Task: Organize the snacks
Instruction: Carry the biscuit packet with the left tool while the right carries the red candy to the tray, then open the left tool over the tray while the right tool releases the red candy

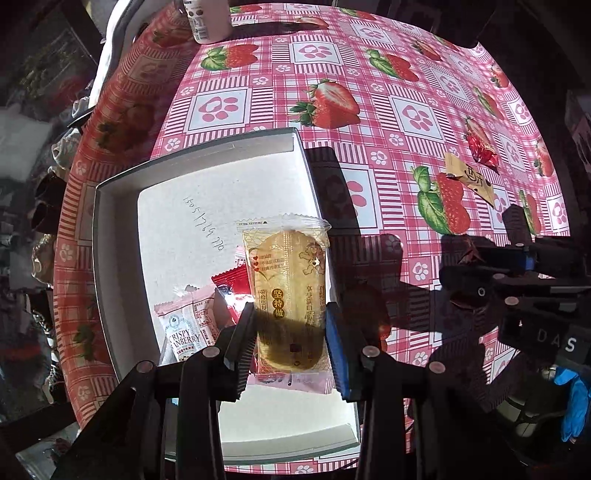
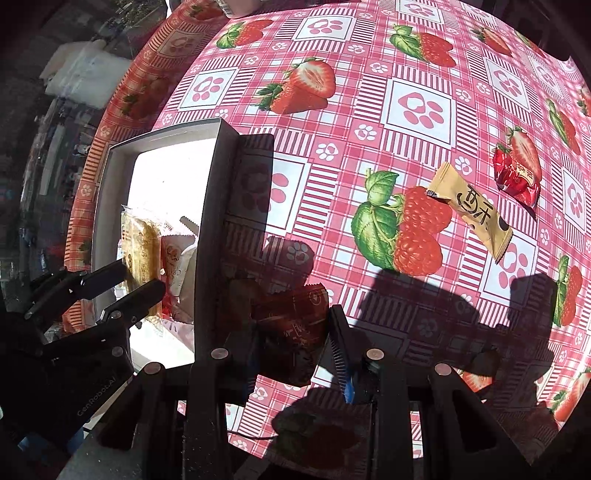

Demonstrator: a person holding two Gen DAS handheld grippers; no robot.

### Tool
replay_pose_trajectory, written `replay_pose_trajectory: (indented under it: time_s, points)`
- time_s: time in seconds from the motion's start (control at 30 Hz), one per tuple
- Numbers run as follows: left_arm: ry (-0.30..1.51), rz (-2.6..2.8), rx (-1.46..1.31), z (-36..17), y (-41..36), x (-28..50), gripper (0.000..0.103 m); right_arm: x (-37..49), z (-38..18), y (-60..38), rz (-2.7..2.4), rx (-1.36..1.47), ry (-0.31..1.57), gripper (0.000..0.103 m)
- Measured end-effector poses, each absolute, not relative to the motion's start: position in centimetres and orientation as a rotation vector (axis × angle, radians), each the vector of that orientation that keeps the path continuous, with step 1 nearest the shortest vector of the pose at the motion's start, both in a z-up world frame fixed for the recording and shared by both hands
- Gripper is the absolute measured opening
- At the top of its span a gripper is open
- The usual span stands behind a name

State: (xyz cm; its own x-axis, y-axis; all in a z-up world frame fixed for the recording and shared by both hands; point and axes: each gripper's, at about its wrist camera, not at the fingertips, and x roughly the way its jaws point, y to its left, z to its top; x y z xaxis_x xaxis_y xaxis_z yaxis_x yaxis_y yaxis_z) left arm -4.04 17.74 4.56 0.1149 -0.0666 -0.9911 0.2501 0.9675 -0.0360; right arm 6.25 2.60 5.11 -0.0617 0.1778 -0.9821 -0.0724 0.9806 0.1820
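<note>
My left gripper is shut on a yellow cake packet and holds it over the white box. A white cranberry packet and a red packet lie in the box. My right gripper is shut on a dark red packet, just right of the box's wall, above the table. The left gripper with its cake packet shows in the right wrist view.
A tan stick packet and a red candy packet lie on the strawberry tablecloth to the right. A white bottle stands at the far left edge. The table edge drops off on the left.
</note>
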Motion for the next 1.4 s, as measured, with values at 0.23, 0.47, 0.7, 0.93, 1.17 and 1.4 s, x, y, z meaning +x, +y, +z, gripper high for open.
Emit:
replay_pose_trajectory:
  time_s: [0.23,0.47,0.7,0.93,1.17,1.4]
  points:
    - [1.438,-0.149,0.083,4.6,22.6,-2.8,0.039,7.3,6.1,8.1,0.291,0.042,1.588,0.035]
    - [1.448,-0.098,0.052,3.9,25.9,-2.3,0.039,7.6,5.8,12.4,0.340,0.025,1.580,0.035]
    - [1.455,-0.095,0.043,3.4,27.4,-1.6,0.039,8.7,4.6,15.3,0.353,0.011,1.586,0.035]
    - [1.461,-0.099,0.045,2.7,27.9,-0.3,0.039,10.5,3.7,16.6,0.335,0.038,1.595,0.036]
    - [1.478,-0.104,0.061,1.9,27.9,0.0,0.039,11.0,2.7,17.3,0.323,0.044,1.619,0.036]
    - [1.507,-0.083,0.063,1.2,28.0,-0.1,0.053,11.0,1.6,17.6,0.321,0.058,1.650,0.036]
